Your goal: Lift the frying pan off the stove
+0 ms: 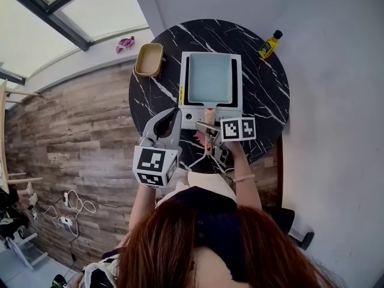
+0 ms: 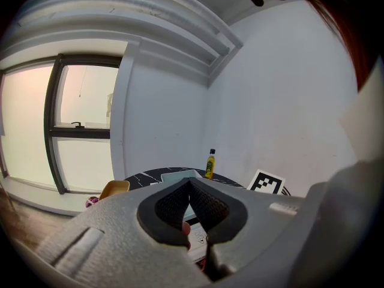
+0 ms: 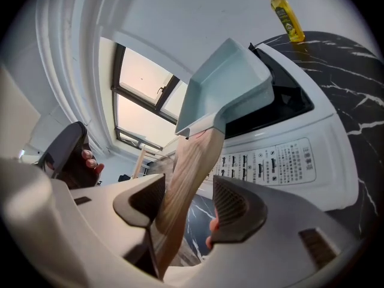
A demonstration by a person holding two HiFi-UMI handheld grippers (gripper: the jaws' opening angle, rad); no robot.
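Observation:
A light blue square frying pan (image 1: 209, 78) sits on the white stove (image 1: 211, 117) on a round black marble table (image 1: 267, 101). Its wooden handle (image 1: 207, 111) points toward me. My right gripper (image 1: 207, 129) is at that handle. In the right gripper view the handle (image 3: 186, 179) runs between the jaws of the right gripper (image 3: 189, 206), close to the left pad, with a gap to the right pad (image 3: 231, 203). The pan (image 3: 225, 83) rests on the stove (image 3: 282, 155). My left gripper (image 1: 174, 114) hovers left of the stove's front; the left gripper (image 2: 190, 188) has its pads touching, nothing between them.
A yellow oil bottle (image 1: 270, 44) stands at the table's far right edge. A wooden tray (image 1: 149, 59) lies left of the stove. A purple object (image 1: 126, 42) sits on the window sill. Cables (image 1: 72, 206) lie on the wooden floor to the left.

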